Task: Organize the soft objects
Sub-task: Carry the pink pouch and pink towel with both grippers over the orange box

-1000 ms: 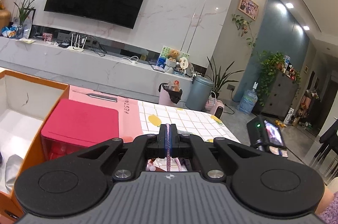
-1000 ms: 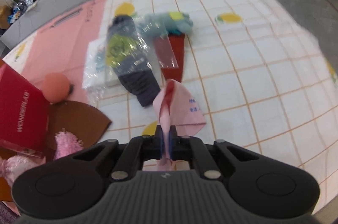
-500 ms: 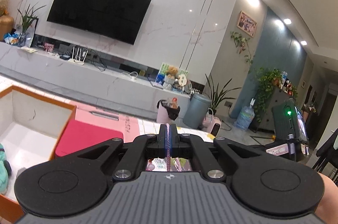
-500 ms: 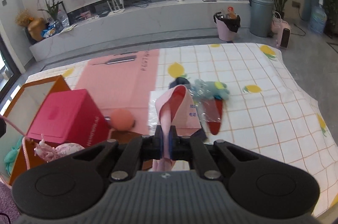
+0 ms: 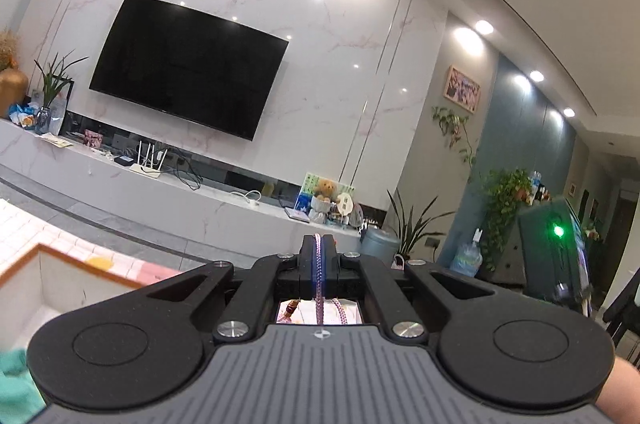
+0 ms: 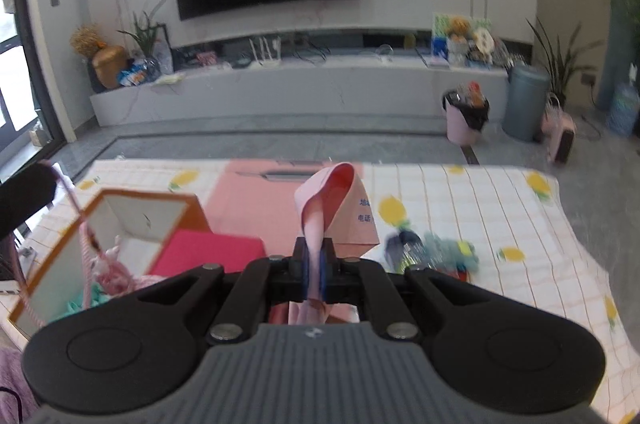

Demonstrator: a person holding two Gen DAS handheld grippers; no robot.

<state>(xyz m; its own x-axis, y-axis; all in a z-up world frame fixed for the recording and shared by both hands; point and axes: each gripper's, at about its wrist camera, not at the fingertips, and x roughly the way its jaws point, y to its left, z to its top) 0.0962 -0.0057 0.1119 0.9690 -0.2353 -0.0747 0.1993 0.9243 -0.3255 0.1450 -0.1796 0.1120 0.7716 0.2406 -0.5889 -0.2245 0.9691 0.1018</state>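
Note:
My left gripper (image 5: 318, 250) is shut on a thin pink braided cord (image 5: 318, 264). In the right wrist view that cord (image 6: 82, 224) runs down from the left gripper (image 6: 24, 192) to a pink plush thing (image 6: 110, 266) hanging inside the orange box (image 6: 60, 244). My right gripper (image 6: 314, 258) is shut on a folded pink cloth pouch (image 6: 340, 204), held up above the table. A teal soft thing (image 6: 76, 304) lies in the box, also seen at the left wrist view's corner as a teal patch (image 5: 16, 376).
A red box (image 6: 208, 252) leans at the orange box's right side. A dark packaged item (image 6: 402, 248) and a teal plush (image 6: 448, 252) lie on the lemon-print tablecloth (image 6: 500, 208), with a pink mat (image 6: 256, 196) behind. A TV wall and bins stand beyond.
Both grippers have risen. The right one lifted the pink pouch off the table and tipped up toward the room. The left view rose until the red box dropped out of sight.

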